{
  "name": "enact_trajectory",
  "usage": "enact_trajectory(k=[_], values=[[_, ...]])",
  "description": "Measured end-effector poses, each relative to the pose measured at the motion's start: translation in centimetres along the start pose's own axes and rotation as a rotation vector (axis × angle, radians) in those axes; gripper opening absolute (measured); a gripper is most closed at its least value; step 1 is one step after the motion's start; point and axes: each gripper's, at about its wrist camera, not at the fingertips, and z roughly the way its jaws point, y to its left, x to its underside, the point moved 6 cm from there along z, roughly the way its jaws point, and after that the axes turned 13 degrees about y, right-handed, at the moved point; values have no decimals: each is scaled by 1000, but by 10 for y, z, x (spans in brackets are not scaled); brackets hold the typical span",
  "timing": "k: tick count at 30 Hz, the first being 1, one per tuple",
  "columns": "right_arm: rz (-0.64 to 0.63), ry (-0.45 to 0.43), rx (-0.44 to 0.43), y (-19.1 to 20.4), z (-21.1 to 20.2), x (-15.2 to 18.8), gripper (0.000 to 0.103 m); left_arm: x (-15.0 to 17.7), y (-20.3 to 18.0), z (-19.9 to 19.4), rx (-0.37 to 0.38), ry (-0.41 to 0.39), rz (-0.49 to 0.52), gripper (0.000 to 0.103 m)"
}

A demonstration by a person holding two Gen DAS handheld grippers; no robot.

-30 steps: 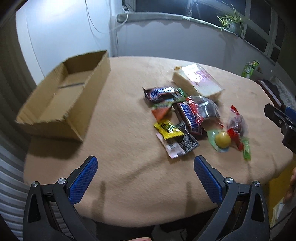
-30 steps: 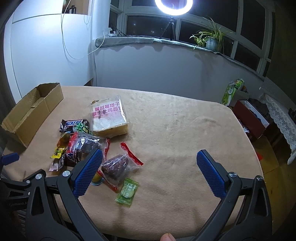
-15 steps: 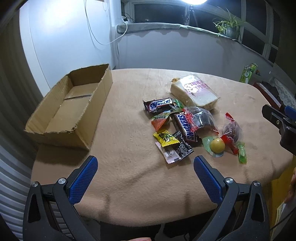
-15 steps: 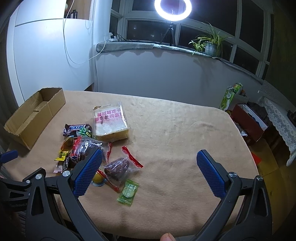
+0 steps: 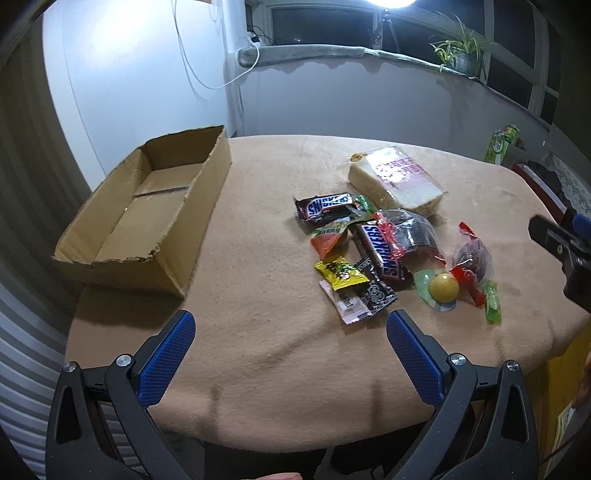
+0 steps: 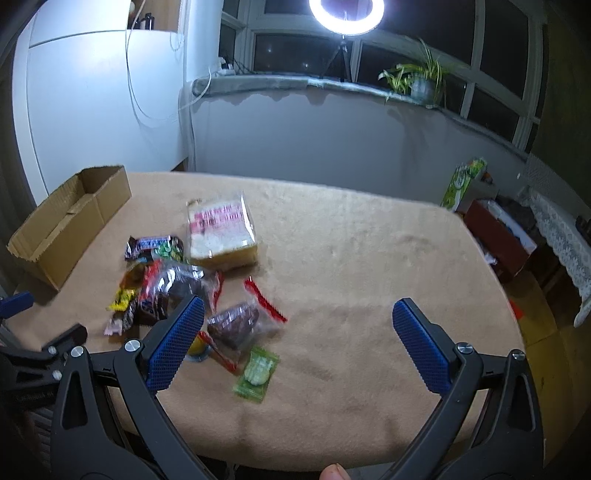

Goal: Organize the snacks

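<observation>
A pile of snacks lies on the tan table [image 5: 258, 325]: two Snickers bars [image 5: 327, 206], a wrapped bread slab [image 5: 397, 181], a yellow packet [image 5: 340, 273], a yellow ball candy [image 5: 443, 287], a dark plum bag [image 5: 472, 256] and a green candy [image 5: 493, 306]. An empty cardboard box [image 5: 147, 210] stands at the left. My left gripper [image 5: 291, 347] is open and empty above the near table edge. My right gripper [image 6: 299, 336] is open and empty; the bread [image 6: 221, 234], plum bag [image 6: 236, 325] and green candy [image 6: 256, 373] lie ahead of its left finger.
The box [image 6: 70, 218] also shows in the right wrist view at far left. A ring light [image 6: 345, 16] and a potted plant [image 6: 421, 81] stand on the window ledge behind. A green carton [image 6: 463, 182] and red boxes sit off the table's right side.
Both grippers have pulled back and tilted up a little, so the table and snacks sit lower and smaller in view. Nothing was grasped; the snacks and box stay put.
</observation>
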Motion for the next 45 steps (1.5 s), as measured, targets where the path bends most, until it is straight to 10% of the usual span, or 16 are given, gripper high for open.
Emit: enact_trajectory(k=[13,26,34,40,45], values=[[-11,146,-111,2,68,56,103,23,0,49,39,16,33,103],[-88,53,-116,10,67,59,103,12,6,54,111,-35,39,103],[-130,18,-147,25,61,58,64,1,-2,44,210,-31,17,99],[-138,0,-169,20,61,57,32,-11,-28,45,255,-30,54,77],[-141,-5,-194,14,60,58,24,-12,-33,48,250,-31,85,57]])
